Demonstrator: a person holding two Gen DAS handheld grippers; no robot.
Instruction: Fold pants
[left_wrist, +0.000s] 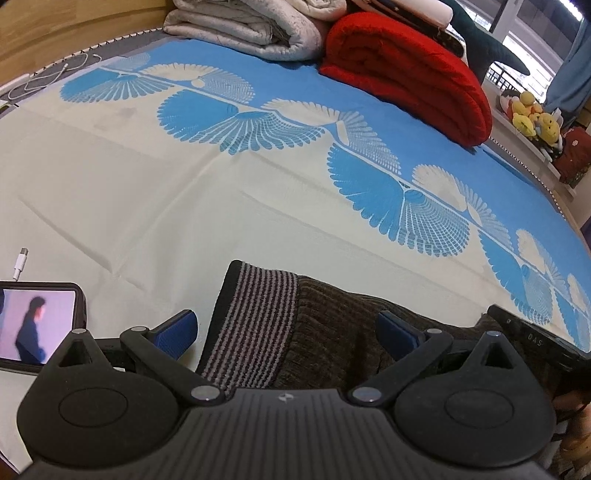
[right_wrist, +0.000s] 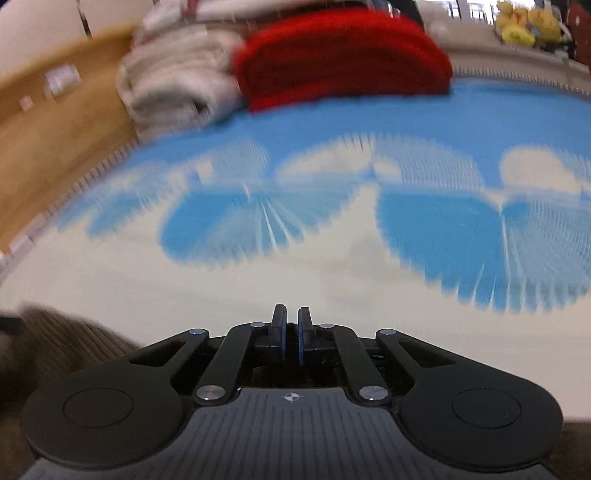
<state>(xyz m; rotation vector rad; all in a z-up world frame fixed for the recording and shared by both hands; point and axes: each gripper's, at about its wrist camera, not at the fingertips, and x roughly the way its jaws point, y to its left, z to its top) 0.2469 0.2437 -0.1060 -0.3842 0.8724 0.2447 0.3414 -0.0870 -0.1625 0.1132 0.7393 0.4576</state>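
Observation:
Brown corduroy pants (left_wrist: 332, 332) with a black-and-grey striped waistband (left_wrist: 255, 325) lie on the cream and blue bedspread (left_wrist: 184, 192), close to the near edge. My left gripper (left_wrist: 286, 326) hovers over the waistband end, open wide, with one blue pad on each side of the fabric and neither pressing on it. In the blurred right wrist view my right gripper (right_wrist: 292, 321) is shut over bare bedspread (right_wrist: 295, 277), and I see nothing between its pads. The pants (right_wrist: 74, 343) show at that view's lower left, beside the gripper.
A phone (left_wrist: 37, 325) playing a video lies left of the pants, with a white charging plug (left_wrist: 20, 262) beyond it. A folded red blanket (left_wrist: 406, 74) and grey quilts (left_wrist: 240, 26) sit at the far side. Yellow plush toys (left_wrist: 532, 114) stand past the bed's right edge.

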